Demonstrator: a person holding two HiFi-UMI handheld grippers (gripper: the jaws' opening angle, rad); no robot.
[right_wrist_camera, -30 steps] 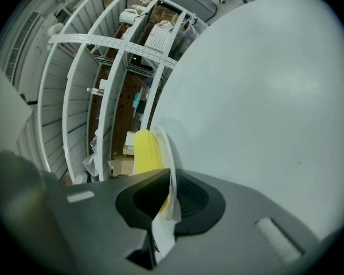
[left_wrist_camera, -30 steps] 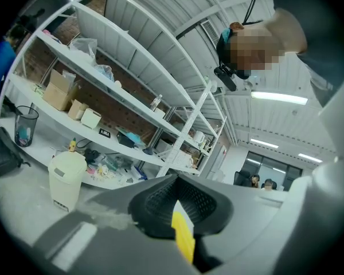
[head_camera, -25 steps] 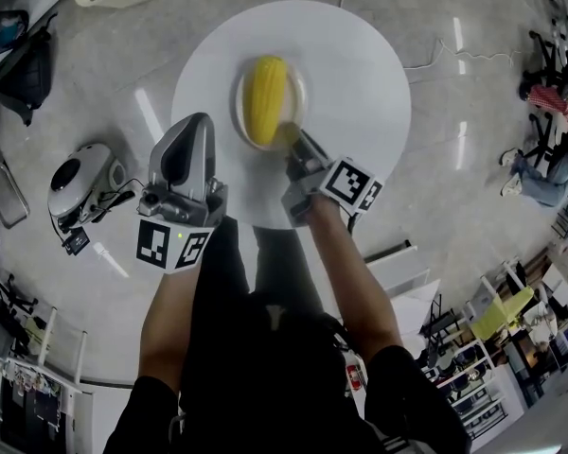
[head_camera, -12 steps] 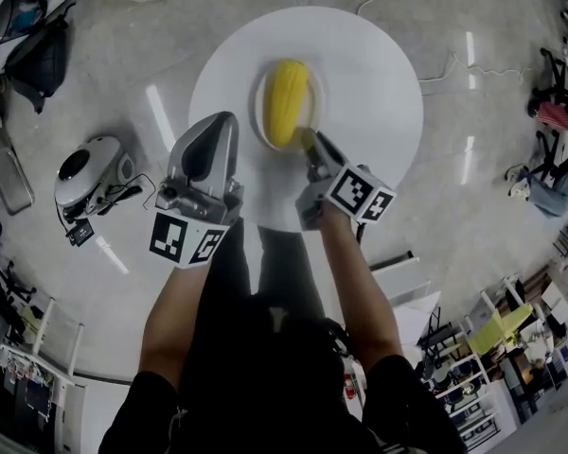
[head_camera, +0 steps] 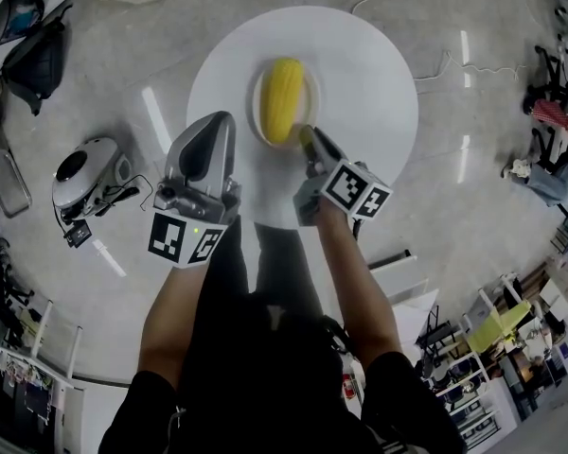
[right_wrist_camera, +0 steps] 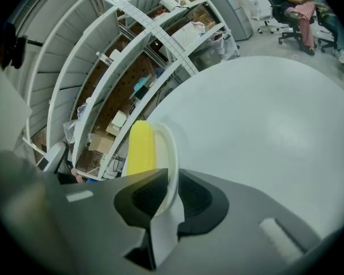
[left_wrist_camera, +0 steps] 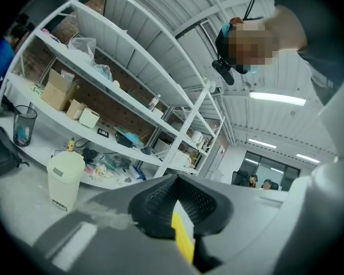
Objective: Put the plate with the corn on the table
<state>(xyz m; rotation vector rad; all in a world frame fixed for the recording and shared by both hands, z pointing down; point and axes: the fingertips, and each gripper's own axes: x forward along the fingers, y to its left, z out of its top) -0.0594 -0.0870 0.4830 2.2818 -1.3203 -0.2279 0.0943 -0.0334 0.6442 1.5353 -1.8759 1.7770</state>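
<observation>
The corn (head_camera: 284,100) lies on the plate (head_camera: 312,97), over the table (head_camera: 369,83).

Ahead of the left gripper (left_wrist_camera: 180,225): long white shelves (left_wrist_camera: 103,79) crowded with boxes (left_wrist_camera: 57,90), a pale bin (left_wrist_camera: 65,176) at their foot, strip lights (left_wrist_camera: 277,98) overhead. Beneath it, grey polished floor (head_camera: 483,206) streaked with glare.
</observation>
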